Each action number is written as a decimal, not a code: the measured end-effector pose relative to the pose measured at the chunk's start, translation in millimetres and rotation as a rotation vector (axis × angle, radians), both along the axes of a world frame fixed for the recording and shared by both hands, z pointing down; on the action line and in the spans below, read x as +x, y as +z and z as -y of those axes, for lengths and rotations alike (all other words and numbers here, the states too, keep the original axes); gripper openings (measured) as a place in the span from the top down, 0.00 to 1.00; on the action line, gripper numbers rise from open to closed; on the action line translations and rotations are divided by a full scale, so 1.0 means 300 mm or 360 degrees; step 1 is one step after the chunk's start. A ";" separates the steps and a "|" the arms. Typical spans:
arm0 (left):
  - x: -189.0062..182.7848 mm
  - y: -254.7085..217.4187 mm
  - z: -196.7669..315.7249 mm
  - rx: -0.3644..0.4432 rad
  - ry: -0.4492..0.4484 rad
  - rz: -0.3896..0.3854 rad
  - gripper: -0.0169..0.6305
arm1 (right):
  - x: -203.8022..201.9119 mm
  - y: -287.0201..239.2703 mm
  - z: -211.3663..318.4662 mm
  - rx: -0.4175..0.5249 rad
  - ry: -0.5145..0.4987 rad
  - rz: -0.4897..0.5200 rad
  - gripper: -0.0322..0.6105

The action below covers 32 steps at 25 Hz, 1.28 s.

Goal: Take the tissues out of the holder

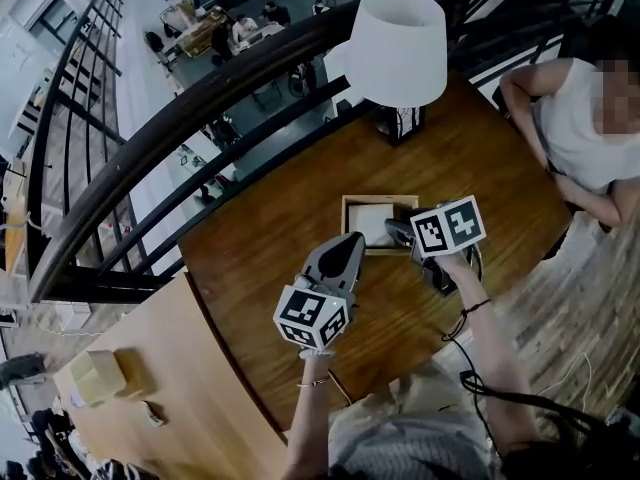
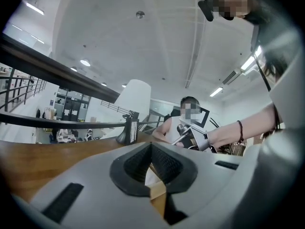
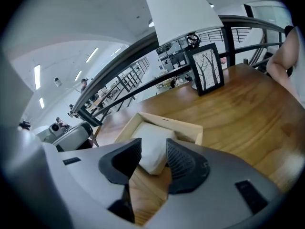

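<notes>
**Here, the right gripper [image 3: 153, 142] straddles the tissues [image 3: 147, 131] in their holder [image 3: 183, 129]**

Seen from the head view, a round wooden table [image 1: 300, 228] fills the middle of the frame. A shallow, pale wooden holder sits near its centre, with a flat stack of white tissues lying inside it. A white-shaded lamp [image 1: 398, 43] stands at the upper centre of the table, and a small framed picture [image 3: 207, 68] stands at its base. A dark curved railing [image 1: 200, 88] sweeps across the upper left. A person in a white top [image 1: 580, 118] sits at the upper right edge of the table.

The right gripper reaches in from the lower right and tilts downward. Its jaws stand wide apart, one on either side of the near end of the tissue stack. The pads are not seen pressing on it, and the stack lies in the holder.

The left gripper [image 1: 352, 240] comes in from the lower centre, and its tip is just beside the holder's left wall. In its own view the two pad tips meet. A sliver of white and pale wood shows in the gap behind them, and nothing is visibly clamped.
</notes>
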<state>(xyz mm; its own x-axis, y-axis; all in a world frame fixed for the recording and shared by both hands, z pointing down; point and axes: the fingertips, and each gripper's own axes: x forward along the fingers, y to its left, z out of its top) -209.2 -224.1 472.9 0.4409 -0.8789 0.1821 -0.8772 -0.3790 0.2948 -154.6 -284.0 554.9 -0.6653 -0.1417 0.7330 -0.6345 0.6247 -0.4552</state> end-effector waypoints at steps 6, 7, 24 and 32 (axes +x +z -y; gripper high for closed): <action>-0.004 0.014 0.011 -0.0011 0.0029 -0.0004 0.97 | -0.013 0.053 -0.018 -0.0095 0.0009 -0.0134 0.72; -0.005 0.016 0.014 -0.0013 0.0030 -0.0006 0.97 | -0.012 0.061 -0.017 -0.0105 0.0013 -0.0150 0.72; -0.060 0.061 0.026 -0.0063 0.0032 0.0021 0.97 | -0.063 0.118 0.002 -0.0328 0.0003 -0.0410 0.72; -0.045 0.048 0.029 -0.0054 0.0039 0.0023 0.96 | -0.060 0.098 0.008 -0.0194 0.0044 -0.0310 0.84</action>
<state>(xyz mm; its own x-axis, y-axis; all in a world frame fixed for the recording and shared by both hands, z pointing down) -222.6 -232.8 487.3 0.4592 -0.8611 0.2183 -0.8720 -0.3902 0.2955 -172.6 -286.4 584.2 -0.5068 -0.0602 0.8600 -0.7338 0.5538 -0.3936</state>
